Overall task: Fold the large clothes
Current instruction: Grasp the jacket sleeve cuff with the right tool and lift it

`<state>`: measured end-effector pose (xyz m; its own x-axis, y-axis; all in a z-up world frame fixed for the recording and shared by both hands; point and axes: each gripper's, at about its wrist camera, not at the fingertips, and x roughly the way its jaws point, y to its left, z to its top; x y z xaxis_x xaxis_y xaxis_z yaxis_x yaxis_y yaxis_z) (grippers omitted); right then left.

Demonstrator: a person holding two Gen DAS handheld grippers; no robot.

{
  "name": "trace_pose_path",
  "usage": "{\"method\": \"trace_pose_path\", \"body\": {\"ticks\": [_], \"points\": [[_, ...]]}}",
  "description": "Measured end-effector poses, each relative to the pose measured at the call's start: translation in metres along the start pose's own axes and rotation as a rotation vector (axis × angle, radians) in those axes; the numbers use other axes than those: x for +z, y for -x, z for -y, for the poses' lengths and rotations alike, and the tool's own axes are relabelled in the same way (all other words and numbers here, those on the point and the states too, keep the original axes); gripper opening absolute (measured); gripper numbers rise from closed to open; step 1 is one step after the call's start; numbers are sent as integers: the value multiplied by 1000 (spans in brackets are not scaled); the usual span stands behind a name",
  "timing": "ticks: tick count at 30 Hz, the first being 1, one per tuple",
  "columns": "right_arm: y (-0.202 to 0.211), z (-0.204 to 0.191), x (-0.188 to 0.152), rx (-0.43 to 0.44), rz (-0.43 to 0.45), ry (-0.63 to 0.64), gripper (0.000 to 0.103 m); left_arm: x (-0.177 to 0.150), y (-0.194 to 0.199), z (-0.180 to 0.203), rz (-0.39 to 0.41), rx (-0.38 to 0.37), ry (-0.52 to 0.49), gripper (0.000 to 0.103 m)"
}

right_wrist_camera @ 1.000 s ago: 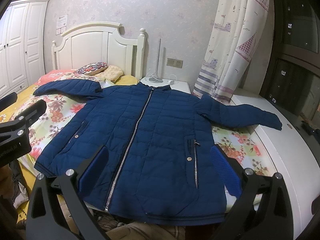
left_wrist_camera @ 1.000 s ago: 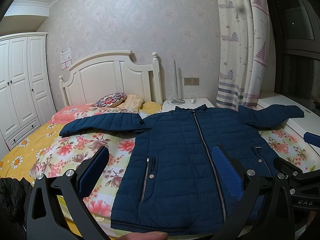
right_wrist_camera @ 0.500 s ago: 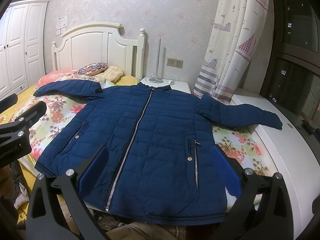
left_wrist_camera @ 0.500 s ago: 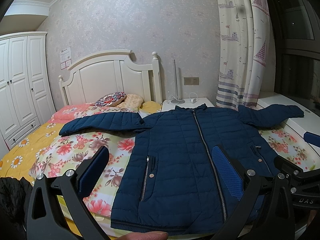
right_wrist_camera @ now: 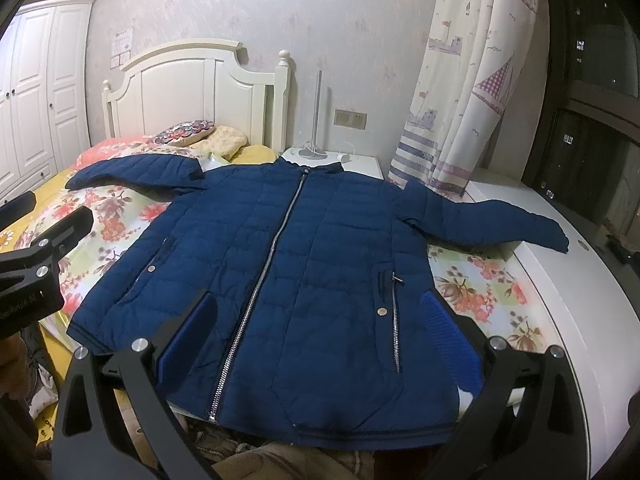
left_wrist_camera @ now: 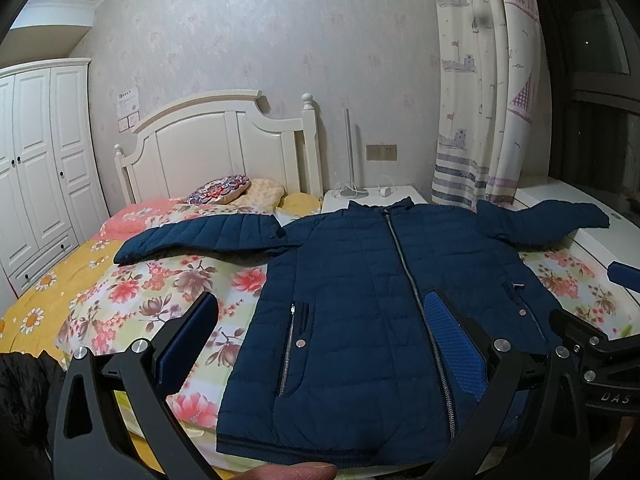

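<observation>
A large navy quilted jacket (left_wrist_camera: pixel 372 288) lies flat and zipped on the floral bedspread (left_wrist_camera: pixel 168 292), sleeves spread to both sides, hem toward me. It also shows in the right wrist view (right_wrist_camera: pixel 304 264). My left gripper (left_wrist_camera: pixel 320 324) is open and empty, hovering above the jacket's hem at its left half. My right gripper (right_wrist_camera: pixel 320 320) is open and empty, above the hem at the jacket's right half. The right sleeve (right_wrist_camera: pixel 492 220) rests on a white ledge (right_wrist_camera: pixel 568 304).
A white headboard (left_wrist_camera: pixel 224 148) and pillows (left_wrist_camera: pixel 224 194) stand at the far end. A white nightstand (right_wrist_camera: pixel 340 162) with a lamp is behind the collar. A curtain (right_wrist_camera: pixel 460 80) hangs at right, a white wardrobe (left_wrist_camera: pixel 36 168) at left. Dark clothing (left_wrist_camera: pixel 24 392) lies at lower left.
</observation>
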<state>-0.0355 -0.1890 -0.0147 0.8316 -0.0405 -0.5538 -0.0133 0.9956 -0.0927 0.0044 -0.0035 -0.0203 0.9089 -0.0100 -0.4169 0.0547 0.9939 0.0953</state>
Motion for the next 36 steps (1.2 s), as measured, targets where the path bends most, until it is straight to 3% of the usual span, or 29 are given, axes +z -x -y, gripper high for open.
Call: {"method": "trace_pose_path", "body": {"ticks": [10,14,16,19,23,25,27,30,32,36], "points": [[-33,13,-11,12,-75,-42,101,-8,-34,4,-94,-10,-10,99],[-67,32,-20,26,-123,-93,101,-13,-63,14,-154,-26,-31,99],[-87,48,-21,35,-143,-117,101,-12,-89,23,-204,-68,-53,99],[-131,101,-20,-17,-205,-237,101,-6,-145,38,-270,-114,-87,99],[-187,185,-15,-111,-228,-447,101,9,-246,63,-433,-159,-137,99],[-215,235,-14,-141,-210,-593,101,14,-283,67,-462,-131,-141,99],[-237,273,-11,-198,-168,-676,101,19,-325,70,-492,-77,-158,99],[-276,317,-1,-202,-152,-766,101,19,-367,62,-539,-19,-166,99],[-299,337,4,-201,-150,-806,101,15,-385,55,-564,-73,-143,99],[-340,362,17,-227,-145,-843,101,10,-398,34,-517,-213,-65,99]]}}
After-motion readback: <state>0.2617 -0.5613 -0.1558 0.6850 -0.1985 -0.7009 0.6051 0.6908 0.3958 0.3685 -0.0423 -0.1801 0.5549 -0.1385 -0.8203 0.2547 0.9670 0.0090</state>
